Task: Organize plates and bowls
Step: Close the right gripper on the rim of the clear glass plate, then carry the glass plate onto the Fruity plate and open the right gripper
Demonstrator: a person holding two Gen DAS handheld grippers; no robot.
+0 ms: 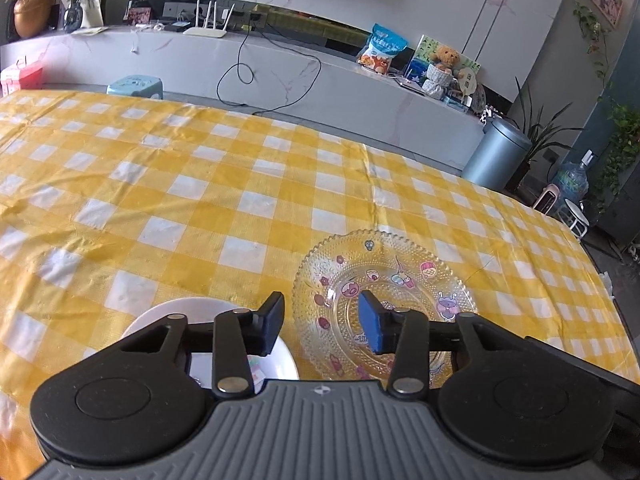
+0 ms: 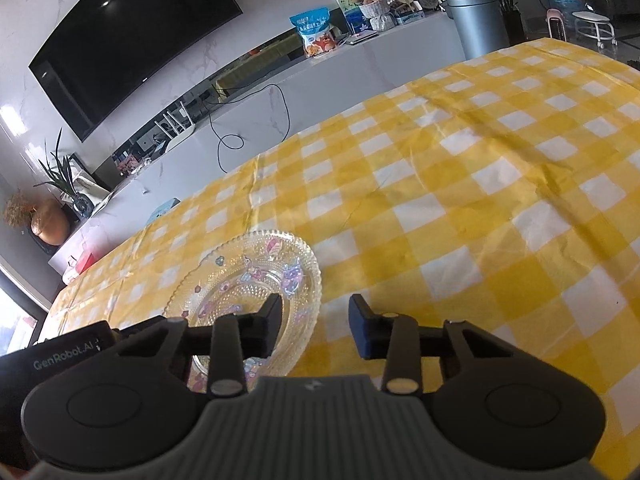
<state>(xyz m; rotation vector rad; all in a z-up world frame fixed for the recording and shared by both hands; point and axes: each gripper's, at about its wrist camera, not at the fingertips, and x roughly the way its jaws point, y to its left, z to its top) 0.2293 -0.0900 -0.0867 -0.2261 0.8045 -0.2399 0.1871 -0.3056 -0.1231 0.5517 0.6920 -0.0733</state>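
Note:
A clear glass plate [image 1: 400, 276] with cartoon stickers and a beaded rim lies on the yellow checked tablecloth [image 1: 200, 184]. A white bowl [image 1: 200, 308] sits just left of it, mostly hidden under my left gripper. My left gripper [image 1: 320, 324] is open and empty, hovering over the gap between bowl and plate. In the right wrist view the same glass plate [image 2: 256, 276] lies at lower left. My right gripper [image 2: 314, 328] is open and empty above the plate's right rim. The left gripper's body [image 2: 56, 354] shows at the left edge.
The tablecloth [image 2: 480, 200] covers the whole table. Beyond the far edge stand a white TV counter [image 1: 280, 72], a blue stool [image 1: 136, 86], a grey bin [image 1: 498, 156] and a water jug [image 1: 572, 184].

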